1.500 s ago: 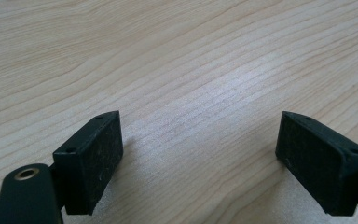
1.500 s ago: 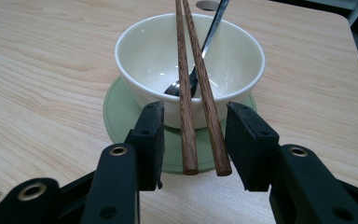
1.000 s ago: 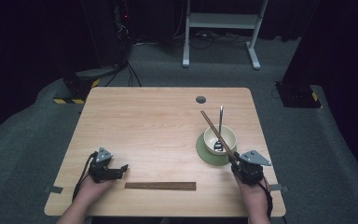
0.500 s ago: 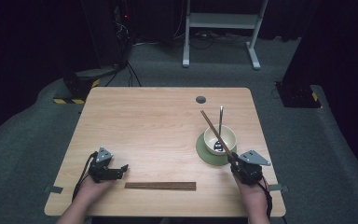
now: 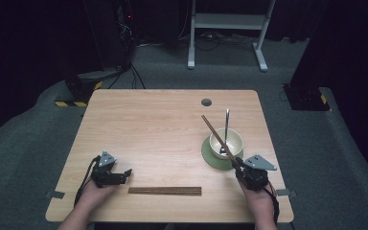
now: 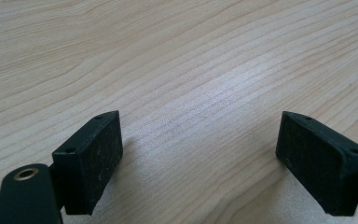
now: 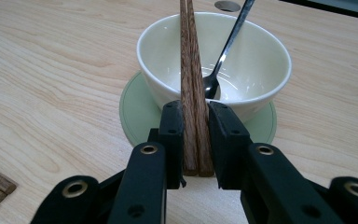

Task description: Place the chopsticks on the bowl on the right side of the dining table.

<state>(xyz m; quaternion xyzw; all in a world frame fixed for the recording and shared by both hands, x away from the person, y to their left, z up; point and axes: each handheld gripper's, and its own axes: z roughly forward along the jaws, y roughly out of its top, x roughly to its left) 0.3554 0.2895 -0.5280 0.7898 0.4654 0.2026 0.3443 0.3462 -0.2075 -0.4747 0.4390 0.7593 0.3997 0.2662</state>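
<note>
In the high view, a pair of wooden chopsticks (image 5: 219, 138) is clamped at its near end by the right hand-held gripper (image 5: 240, 167), its long axis slanting ahead over the bowl (image 5: 226, 143).

In the left gripper view, the left hand-held gripper (image 6: 200, 158) is seen wide open over bare counter (image 6: 177, 56).

In the right gripper view, the spoon (image 7: 223, 51) lies just right of the held sticks.
</note>
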